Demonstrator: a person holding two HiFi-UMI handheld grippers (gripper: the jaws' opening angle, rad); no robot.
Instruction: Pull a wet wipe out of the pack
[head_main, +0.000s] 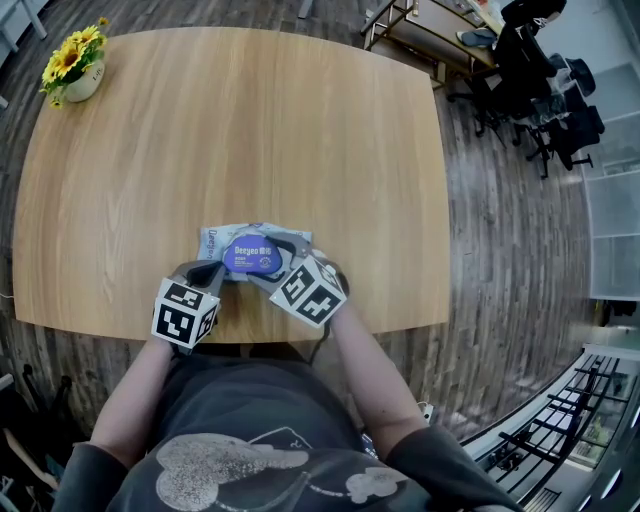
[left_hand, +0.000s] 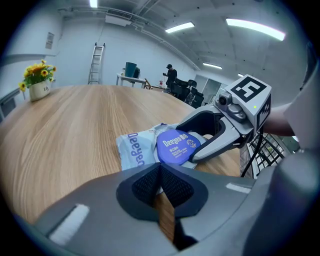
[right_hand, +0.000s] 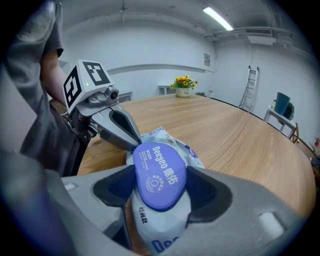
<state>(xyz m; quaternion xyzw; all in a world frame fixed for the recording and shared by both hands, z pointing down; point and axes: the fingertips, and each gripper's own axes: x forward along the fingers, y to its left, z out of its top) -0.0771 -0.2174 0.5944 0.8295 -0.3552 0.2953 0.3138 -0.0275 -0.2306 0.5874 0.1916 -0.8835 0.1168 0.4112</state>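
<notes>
1. Near the front edge of the tabletop (head_main: 250, 130), just ahead of the person, lies the wet wipe pack (head_main: 213, 242). It is a pale soft wrapper lying flat, with a round blue lid (head_main: 252, 256) on top. The lid is closed and no wipe shows.
2. On both sides of the pack sit the jaws of the right gripper (right_hand: 161, 175). Its dark pads press the wrapper and the lid's edges from left and right, so the pack bunches between them.
3. At the pack's near edge, next to the lid, are the tips of the left gripper (left_hand: 160, 167). Its jaws are pressed fully together. Whether a fold of wrapper is pinched between them I cannot tell.
4. Behind the pack the two grippers lie side by side and angle down toward it. The left marker cube (head_main: 185, 312) and the right marker cube (head_main: 312, 292) hang over the tabletop's front edge.
5. At the bottom of the head view the person's forearms lead back to a dark T-shirt (head_main: 260, 440).
6. Across the tabletop, at its far left corner and well apart from the pack, stands a pot of yellow flowers (head_main: 78, 72).
7. Beyond the tabletop is a wood-plank floor (head_main: 510, 250), with dark office chairs (head_main: 540, 90) at the far right.
8. Against the back wall, in the left gripper view, leans a ladder (left_hand: 96, 62).
</notes>
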